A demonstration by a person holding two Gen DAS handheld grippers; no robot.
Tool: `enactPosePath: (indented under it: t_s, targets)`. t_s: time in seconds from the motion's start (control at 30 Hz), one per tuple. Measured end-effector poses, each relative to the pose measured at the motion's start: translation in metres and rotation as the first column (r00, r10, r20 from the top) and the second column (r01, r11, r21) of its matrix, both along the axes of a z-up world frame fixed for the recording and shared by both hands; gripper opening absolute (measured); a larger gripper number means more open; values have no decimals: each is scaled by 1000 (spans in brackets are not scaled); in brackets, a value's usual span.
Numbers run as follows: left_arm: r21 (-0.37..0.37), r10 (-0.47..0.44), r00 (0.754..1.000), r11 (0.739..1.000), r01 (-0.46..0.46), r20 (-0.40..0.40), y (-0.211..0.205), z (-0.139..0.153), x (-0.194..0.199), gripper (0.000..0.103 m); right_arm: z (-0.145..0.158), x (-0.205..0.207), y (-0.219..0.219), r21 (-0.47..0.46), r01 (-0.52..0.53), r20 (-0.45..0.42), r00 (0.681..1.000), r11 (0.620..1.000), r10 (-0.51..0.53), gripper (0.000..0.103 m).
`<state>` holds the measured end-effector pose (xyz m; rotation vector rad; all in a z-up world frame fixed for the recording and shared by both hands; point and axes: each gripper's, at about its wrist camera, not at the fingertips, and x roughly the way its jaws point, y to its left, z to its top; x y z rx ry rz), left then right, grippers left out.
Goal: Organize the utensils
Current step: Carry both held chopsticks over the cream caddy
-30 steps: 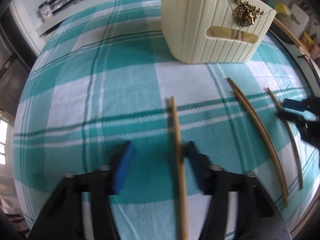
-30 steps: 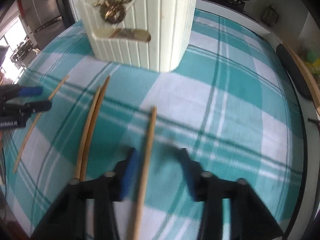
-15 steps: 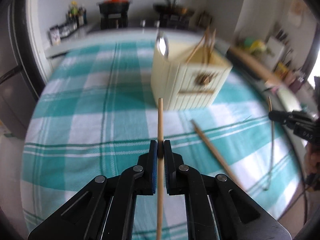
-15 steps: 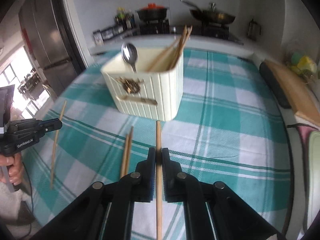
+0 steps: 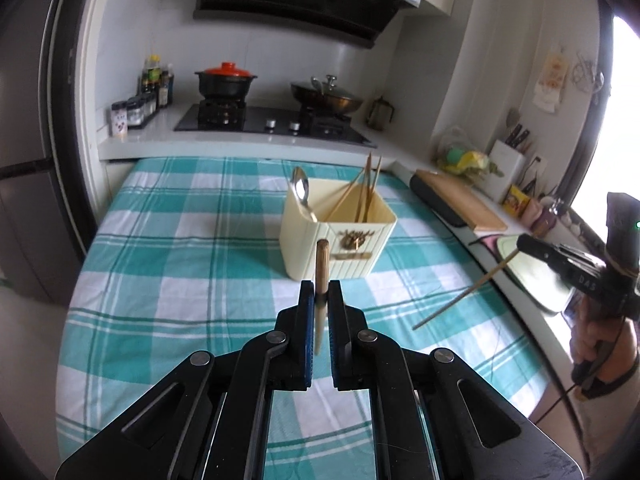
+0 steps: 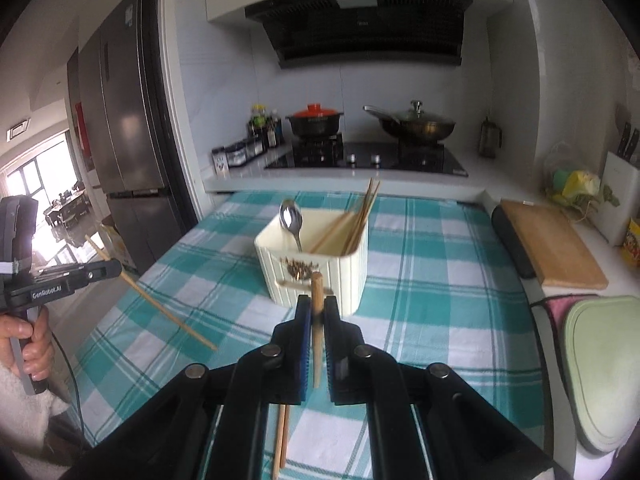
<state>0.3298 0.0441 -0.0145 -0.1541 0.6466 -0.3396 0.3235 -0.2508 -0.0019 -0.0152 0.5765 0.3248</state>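
**A:** In the left wrist view, your left gripper (image 5: 319, 300) was clamped on a chopstick (image 5: 320, 268), the pads pressed against it from both sides, its thick end pointing up and forward toward the cream holder (image 5: 304, 248). The holder stood on the checked tablecloth (image 5: 180, 248) ahead of you, already carrying a spoon (image 5: 302, 192) and a bundle of chopsticks (image 5: 366, 192).

**B:** So what would have made the drop go well?

**A:** You held the stick near its upper end, so most of its length hung below the pads. I'd judge you needed to raise it above the rim, bring the lower tip over the open mouth, and only then let go. The spoon leaned at the near-left corner; aiming to the right side, by the bundle, looked safer.

**B:** And the other view?

**A:** In the right wrist view, your right gripper (image 6: 314, 312) was closed on a second chopstick (image 6: 316, 292) in much the same way, with the holder (image 6: 352, 280) just beyond. Two more chopsticks (image 6: 280, 436) lay on the cloth (image 6: 440, 300) beneath that gripper. Your left tool (image 6: 72, 276) showed at the far left, its stick slanting down toward the table.

**B:** Any risk with both loaded?

**A:** Likely the two sticks crossing over the opening. You'd have done better feeding one in at a time.
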Motion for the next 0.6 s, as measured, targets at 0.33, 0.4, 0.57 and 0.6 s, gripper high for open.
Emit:
enactPosePath:
  t_s: [0.33,0.4,0.57,0.6]
  targets:
    - [-18,-16,1000,1000,16,-11,8,28,25,5,40,36,4,-11,3,52,999,1000,-2,6]
    - [-28,-20,1000,999,20,6,7,40,32,5,48,45,6,-15,3,66,998,1000,-2,6]
    - [-19,-12,995,1000,14,104,-6,86,60,5,78,75,11,-5,11,131,991,1000,-10,6]
    - [-17,-6,992,1000,8,127,-9,94,65,5,83,77,13,-2,12,144,990,1000,-12,6]
